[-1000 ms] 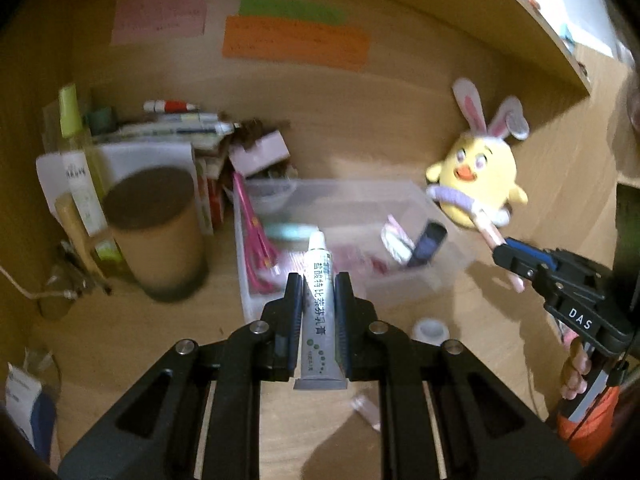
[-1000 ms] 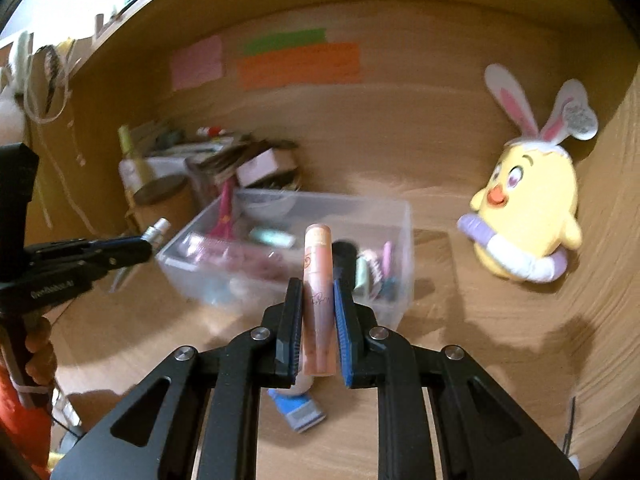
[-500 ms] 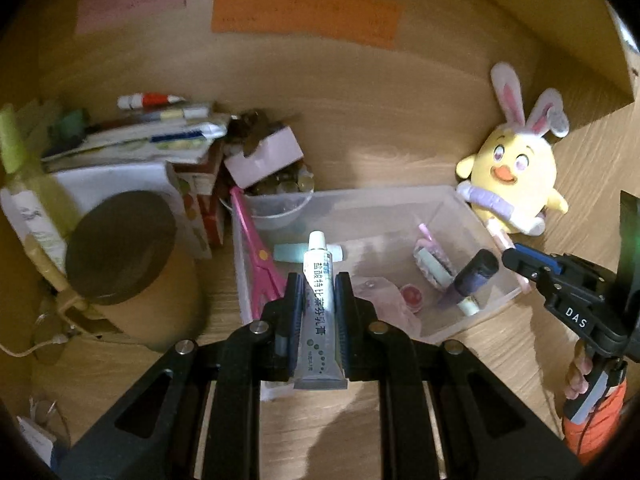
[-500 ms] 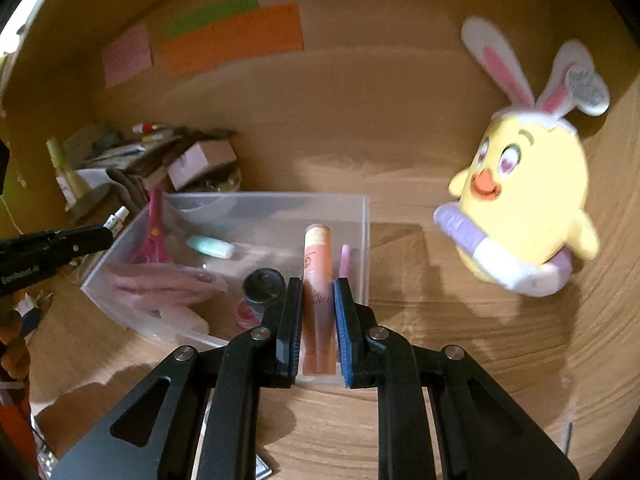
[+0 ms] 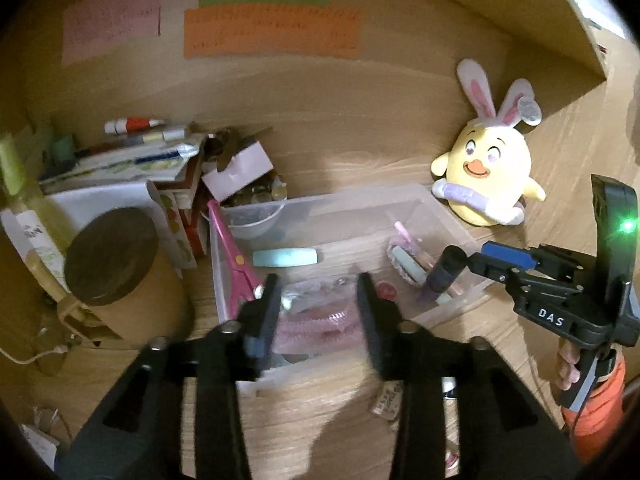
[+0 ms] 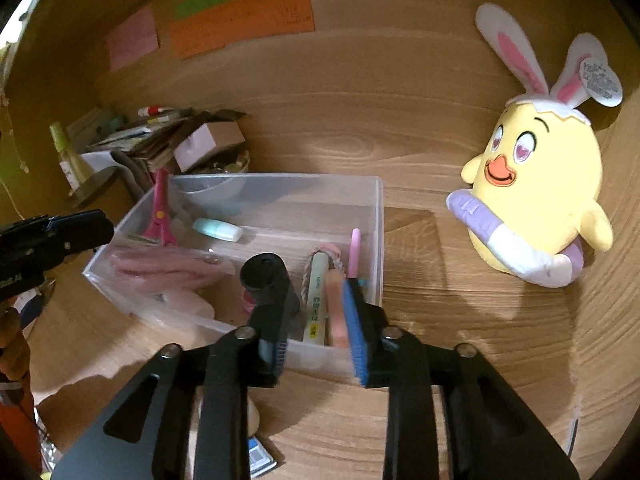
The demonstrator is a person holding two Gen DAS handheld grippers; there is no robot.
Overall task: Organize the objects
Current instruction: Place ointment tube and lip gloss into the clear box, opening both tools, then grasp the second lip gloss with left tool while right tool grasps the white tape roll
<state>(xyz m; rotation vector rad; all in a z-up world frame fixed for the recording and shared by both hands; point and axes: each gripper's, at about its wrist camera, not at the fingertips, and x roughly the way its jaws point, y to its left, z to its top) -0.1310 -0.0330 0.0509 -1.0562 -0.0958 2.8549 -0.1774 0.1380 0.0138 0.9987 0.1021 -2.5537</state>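
A clear plastic bin sits on the wooden desk and holds pink scissors, a mint tube, a black-capped tube and other small items. My left gripper is open and empty above the bin's near left side. My right gripper is open over the bin's near right corner. A peach tube lies in the bin between its fingers, against the right blue pad. The white ointment tube is not clearly visible.
A yellow bunny-eared plush sits right of the bin. A brown round canister, a green bottle, stacked boxes and pens crowd the left. Small items lie on the desk in front.
Both grippers have opened. The white ointment tube has left the left gripper and the peach tube has dropped from the right gripper into the bin.
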